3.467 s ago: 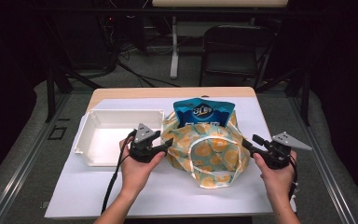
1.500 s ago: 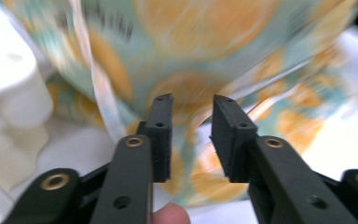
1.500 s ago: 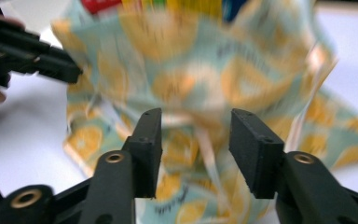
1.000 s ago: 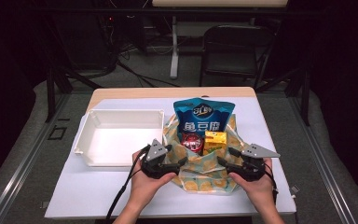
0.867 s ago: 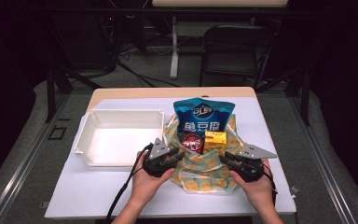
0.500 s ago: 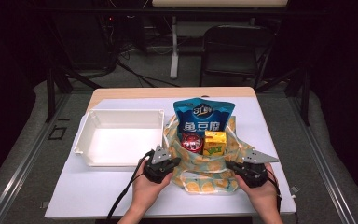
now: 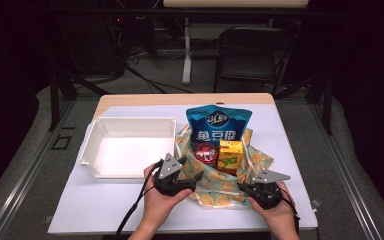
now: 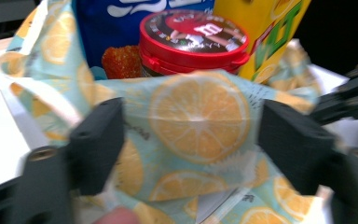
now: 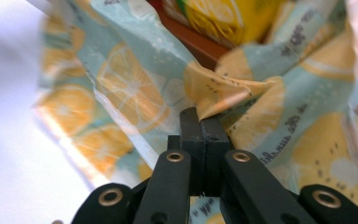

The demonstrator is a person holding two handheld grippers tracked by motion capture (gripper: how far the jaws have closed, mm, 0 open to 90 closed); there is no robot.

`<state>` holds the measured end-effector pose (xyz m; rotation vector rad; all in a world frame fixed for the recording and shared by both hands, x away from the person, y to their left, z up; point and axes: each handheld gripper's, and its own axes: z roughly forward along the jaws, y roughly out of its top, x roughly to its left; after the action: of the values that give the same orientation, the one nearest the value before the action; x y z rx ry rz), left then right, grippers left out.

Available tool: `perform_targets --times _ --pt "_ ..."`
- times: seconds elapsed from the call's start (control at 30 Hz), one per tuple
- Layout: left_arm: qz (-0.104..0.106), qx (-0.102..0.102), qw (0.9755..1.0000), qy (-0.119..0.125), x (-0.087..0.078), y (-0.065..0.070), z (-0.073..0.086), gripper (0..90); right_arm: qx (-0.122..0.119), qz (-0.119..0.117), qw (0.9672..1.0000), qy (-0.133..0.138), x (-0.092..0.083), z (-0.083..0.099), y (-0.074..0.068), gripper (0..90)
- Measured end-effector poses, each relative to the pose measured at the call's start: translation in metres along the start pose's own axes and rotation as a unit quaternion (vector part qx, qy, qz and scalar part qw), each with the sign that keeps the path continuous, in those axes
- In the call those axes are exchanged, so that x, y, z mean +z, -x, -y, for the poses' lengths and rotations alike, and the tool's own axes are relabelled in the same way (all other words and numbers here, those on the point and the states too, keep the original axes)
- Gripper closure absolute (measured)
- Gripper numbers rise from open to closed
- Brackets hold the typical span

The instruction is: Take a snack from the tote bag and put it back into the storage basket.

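Observation:
A lemon-print cloth lies spread on the white table, and on it stand a blue snack bag, a red-lidded candy tub and a yellow juice box. My left gripper is at the cloth's near left edge. Its jaws have just been opening and now stand wide apart; the cloth lies between them, untouched by the pads. My right gripper is at the near right edge, shut on a pinched fold of the cloth.
A shallow white tray sits on the left half of the table, just beyond my left hand. The table's front edge is close behind both hands. A chair and cables stand on the floor past the far edge.
The cloth, earlier raised around the items, is now lowered and spread. Both grippers have come down and toward the front edge. The left jaws have let go and opened.

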<state>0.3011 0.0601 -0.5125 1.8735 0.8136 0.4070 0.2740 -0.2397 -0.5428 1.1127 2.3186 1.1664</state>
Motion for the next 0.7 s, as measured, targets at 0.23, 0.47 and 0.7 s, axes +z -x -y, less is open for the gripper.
perform_targets --times 0.23,0.47,0.7 --pt "-0.007 0.035 0.9991 -0.021 0.015 0.009 -0.003 29.3 -0.013 -0.028 0.9986 0.042 -0.007 -0.003 -0.01 90.0" --pt "-0.014 0.033 0.999 -0.026 0.009 0.005 0.001 85.7 -0.009 -0.041 0.9975 0.057 -0.006 -0.006 -0.013 90.0" --pt "-0.006 -0.02 0.9981 -0.058 0.011 -0.004 0.025 90.0 -0.013 -0.029 0.9986 0.041 0.0 -0.008 -0.019 90.0"
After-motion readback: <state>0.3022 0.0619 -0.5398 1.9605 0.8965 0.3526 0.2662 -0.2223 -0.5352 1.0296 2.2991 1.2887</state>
